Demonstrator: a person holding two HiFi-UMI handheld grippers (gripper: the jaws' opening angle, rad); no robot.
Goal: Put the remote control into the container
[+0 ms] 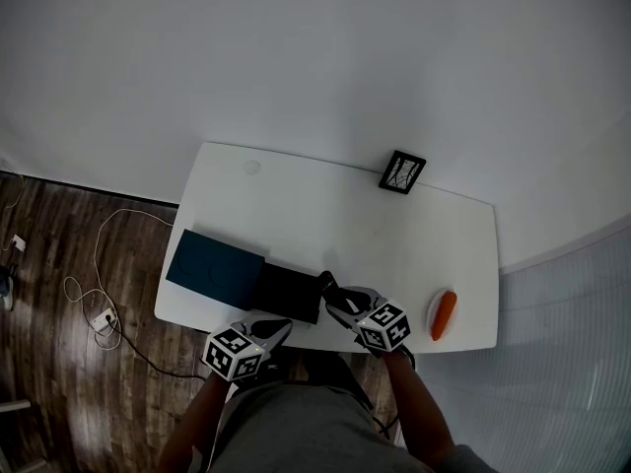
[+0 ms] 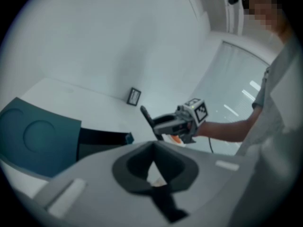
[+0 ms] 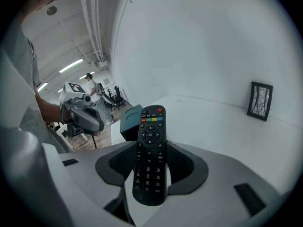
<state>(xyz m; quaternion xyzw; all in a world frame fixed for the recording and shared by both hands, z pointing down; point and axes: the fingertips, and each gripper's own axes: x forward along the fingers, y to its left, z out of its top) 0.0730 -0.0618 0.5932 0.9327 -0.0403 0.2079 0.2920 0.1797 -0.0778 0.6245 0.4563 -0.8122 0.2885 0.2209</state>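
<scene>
A black remote control (image 3: 151,126) stands upright between the pads of my right gripper (image 3: 151,150), which is shut on it; the colour buttons point away from me. In the head view the right gripper (image 1: 333,294) holds the remote (image 1: 327,281) above the table's front edge, just right of the open black container (image 1: 286,292). A dark teal lid (image 1: 215,269) lies beside the container on its left. My left gripper (image 1: 280,325) hovers at the front edge below the container, its jaws together with nothing in them. From the left gripper view (image 2: 151,148) the remote (image 2: 147,118) shows raised in the right gripper.
The white table (image 1: 325,215) carries a small framed picture (image 1: 403,171) at the back and an orange object (image 1: 444,313) on a white piece at the front right. A cable (image 1: 99,264) trails over the wooden floor to the left. A white wall rises behind the table.
</scene>
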